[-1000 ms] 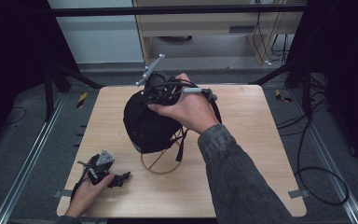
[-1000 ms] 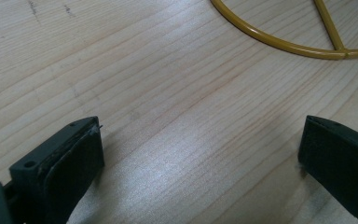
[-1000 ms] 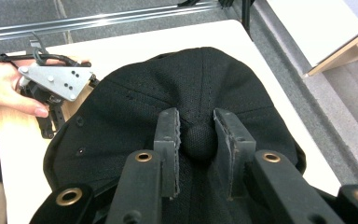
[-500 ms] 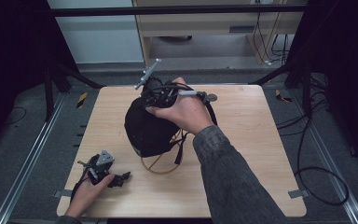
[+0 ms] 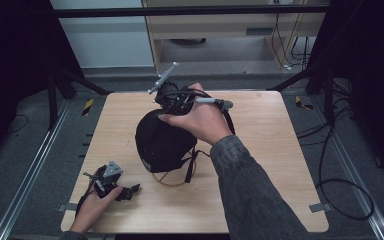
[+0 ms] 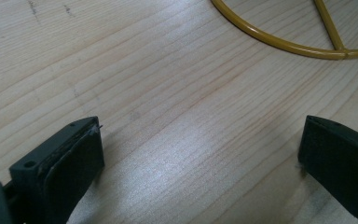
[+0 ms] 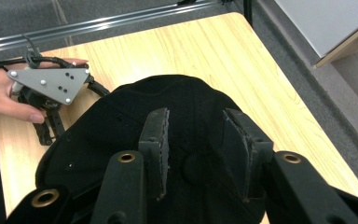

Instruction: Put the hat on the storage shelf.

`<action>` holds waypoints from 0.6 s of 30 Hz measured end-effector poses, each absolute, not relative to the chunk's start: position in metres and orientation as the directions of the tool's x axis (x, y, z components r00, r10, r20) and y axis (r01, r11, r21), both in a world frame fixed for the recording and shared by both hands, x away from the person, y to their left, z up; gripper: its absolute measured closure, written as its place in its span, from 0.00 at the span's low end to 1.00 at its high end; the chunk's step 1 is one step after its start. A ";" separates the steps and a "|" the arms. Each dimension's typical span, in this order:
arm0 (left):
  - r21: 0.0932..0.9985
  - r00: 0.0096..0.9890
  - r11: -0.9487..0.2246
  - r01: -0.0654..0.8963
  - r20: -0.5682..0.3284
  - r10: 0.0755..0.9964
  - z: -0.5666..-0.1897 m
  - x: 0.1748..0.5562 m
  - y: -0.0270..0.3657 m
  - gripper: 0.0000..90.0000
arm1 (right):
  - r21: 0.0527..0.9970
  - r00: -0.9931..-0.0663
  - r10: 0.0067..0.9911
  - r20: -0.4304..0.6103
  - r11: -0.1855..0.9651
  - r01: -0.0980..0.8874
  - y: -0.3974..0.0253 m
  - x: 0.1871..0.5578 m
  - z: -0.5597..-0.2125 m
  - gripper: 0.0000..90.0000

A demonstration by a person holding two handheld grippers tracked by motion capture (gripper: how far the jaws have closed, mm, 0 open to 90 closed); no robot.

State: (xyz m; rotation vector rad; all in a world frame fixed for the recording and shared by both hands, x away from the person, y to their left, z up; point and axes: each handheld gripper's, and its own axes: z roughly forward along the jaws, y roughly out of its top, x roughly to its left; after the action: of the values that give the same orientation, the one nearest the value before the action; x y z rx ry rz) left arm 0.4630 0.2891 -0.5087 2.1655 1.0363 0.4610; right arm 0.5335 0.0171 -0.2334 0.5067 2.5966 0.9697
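The black cap (image 5: 161, 145) is sitting near the middle of the counter (image 5: 270, 165), its crown bulging up toward the far edge and its straps trailing toward the near edge, where a thin yellow ring (image 5: 169, 181) is peeking out from under its rim. The right tongs (image 5: 172, 100) are hovering directly above the far side of the crown, pointing down at it; in the right gripper view the jaws are standing partly open astride the cap's top button (image 7: 193, 167), and I cannot tell whether they are touching the fabric yet. So the cap is lying straight below and ahead of the right tongs, making that hand by far the nearer. The left tongs (image 5: 130, 191) are resting wide open and empty near the counter's near-left corner, aimed at the ring, well apart from the cap.
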 end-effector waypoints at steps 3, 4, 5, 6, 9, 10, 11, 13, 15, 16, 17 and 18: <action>0.710 0.620 -0.449 0.543 0.023 0.784 -0.509 0.463 0.289 0.00 | 0.690 -0.884 0.438 -0.164 0.692 0.215 0.011 0.531 -0.231 0.67; 0.710 0.620 -0.449 0.543 0.023 0.784 -0.509 0.463 0.289 0.00 | 0.690 -0.884 0.438 -0.164 0.692 0.215 0.011 0.531 -0.231 0.67; 0.710 0.620 -0.449 0.542 0.023 0.785 -0.509 0.463 0.289 0.00 | 0.696 -0.883 0.441 -0.163 0.686 0.215 0.008 0.530 -0.230 0.67; 0.710 0.620 -0.449 0.543 0.023 0.785 -0.509 0.463 0.289 0.00 | 0.696 -0.883 0.441 -0.163 0.686 0.215 0.008 0.530 -0.230 0.67; 0.710 0.620 -0.449 0.542 0.023 0.784 -0.509 0.463 0.289 0.00 | 0.707 -0.880 0.448 -0.160 0.674 0.215 0.002 0.529 -0.228 0.67; 0.710 0.620 -0.449 0.542 0.023 0.785 -0.509 0.463 0.289 0.00 | 0.710 -0.879 0.450 -0.157 0.670 0.216 -0.001 0.529 -0.228 0.67; 0.710 0.620 -0.450 0.542 0.023 0.784 -0.509 0.463 0.289 0.00 | 0.712 -0.877 0.454 -0.155 0.667 0.219 -0.003 0.528 -0.227 0.67; 0.710 0.620 -0.449 0.542 0.023 0.785 -0.509 0.463 0.289 0.00 | 0.718 -0.874 0.461 -0.151 0.659 0.224 -0.008 0.527 -0.227 0.67; 0.710 0.620 -0.449 0.542 0.023 0.784 -0.509 0.463 0.289 0.00 | 0.725 -0.872 0.468 -0.147 0.650 0.227 -0.013 0.526 -0.227 0.67; 0.710 0.620 -0.449 0.542 0.023 0.784 -0.509 0.463 0.289 0.00 | 0.728 -0.871 0.470 -0.144 0.647 0.229 -0.016 0.526 -0.227 0.67; 0.709 0.621 -0.451 0.542 0.023 0.783 -0.509 0.463 0.289 0.00 | 0.729 -0.870 0.472 -0.143 0.645 0.231 -0.018 0.526 -0.227 0.67; 0.709 0.621 -0.451 0.542 0.024 0.783 -0.509 0.463 0.289 0.00 | 0.729 -0.868 0.476 -0.141 0.643 0.234 -0.021 0.525 -0.228 0.67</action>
State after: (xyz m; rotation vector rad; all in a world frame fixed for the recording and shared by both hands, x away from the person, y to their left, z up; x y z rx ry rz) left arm 0.4630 0.2893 -0.5086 2.1682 1.0345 0.4601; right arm 0.5252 -0.0209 -0.2275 0.5677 2.5441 1.0634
